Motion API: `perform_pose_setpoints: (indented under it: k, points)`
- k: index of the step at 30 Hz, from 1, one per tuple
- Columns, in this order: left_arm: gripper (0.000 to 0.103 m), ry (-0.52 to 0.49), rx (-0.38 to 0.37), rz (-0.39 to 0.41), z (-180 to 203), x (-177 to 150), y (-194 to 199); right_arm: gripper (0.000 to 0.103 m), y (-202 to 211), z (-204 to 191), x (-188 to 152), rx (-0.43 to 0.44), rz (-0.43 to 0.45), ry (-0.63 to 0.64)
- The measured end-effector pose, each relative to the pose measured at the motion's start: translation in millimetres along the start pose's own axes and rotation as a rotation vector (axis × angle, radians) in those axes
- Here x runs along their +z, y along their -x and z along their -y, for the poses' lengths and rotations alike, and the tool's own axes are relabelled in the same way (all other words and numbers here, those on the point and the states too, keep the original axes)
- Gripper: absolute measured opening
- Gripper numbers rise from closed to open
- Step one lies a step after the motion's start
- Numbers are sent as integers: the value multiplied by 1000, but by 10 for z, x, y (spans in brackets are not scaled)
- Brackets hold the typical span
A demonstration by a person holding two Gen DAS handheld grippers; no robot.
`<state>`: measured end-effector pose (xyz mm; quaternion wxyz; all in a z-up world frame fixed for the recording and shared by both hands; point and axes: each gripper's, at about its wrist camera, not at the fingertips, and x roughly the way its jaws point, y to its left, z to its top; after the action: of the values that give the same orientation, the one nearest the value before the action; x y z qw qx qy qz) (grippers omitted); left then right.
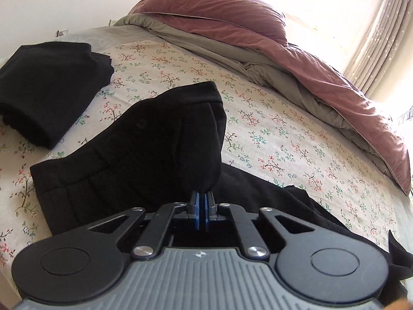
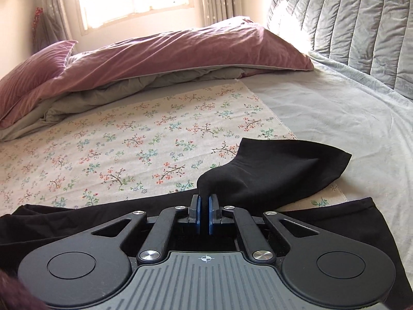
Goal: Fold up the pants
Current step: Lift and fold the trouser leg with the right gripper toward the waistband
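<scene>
The left claw (image 1: 200,197) is clenched on a lifted fold of the black pants (image 1: 144,149), which lie on the floral sheet (image 1: 284,139) of the bed. The right claw (image 2: 205,201) grips another raised part of the pants (image 2: 278,170) (a hem end, pointing to 2 o'clock). A folded black garment (image 1: 51,82) lies at 10 o'clock in the left view.

Open floral sheet (image 1: 271,129) lies ahead of both tongs; a heaped pink duvet (image 1: 322,82) walls its far edge, and a folded black pile (image 1: 49,82) blocks the left side
</scene>
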<state>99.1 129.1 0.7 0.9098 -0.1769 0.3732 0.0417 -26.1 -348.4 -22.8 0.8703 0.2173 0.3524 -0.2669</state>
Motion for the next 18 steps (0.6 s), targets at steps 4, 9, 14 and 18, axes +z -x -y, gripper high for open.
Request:
perform_pose_setpoints:
  k: [4,9,14,18]
  points:
    - [14,68,-16,-48,-215,-218,85,3,189,-6,-272,-5,2,37]
    - [14,67,23,-130,-335,-454,29,4,162,63,-687,-33,-74,69]
    - [16,106,42,-193,-462,-598,-37,6,64,132,-1020,-48,-142,80]
    - [39,151,-23,-132,-555,-605,72,15,137,90,-1041,-47,-123,141]
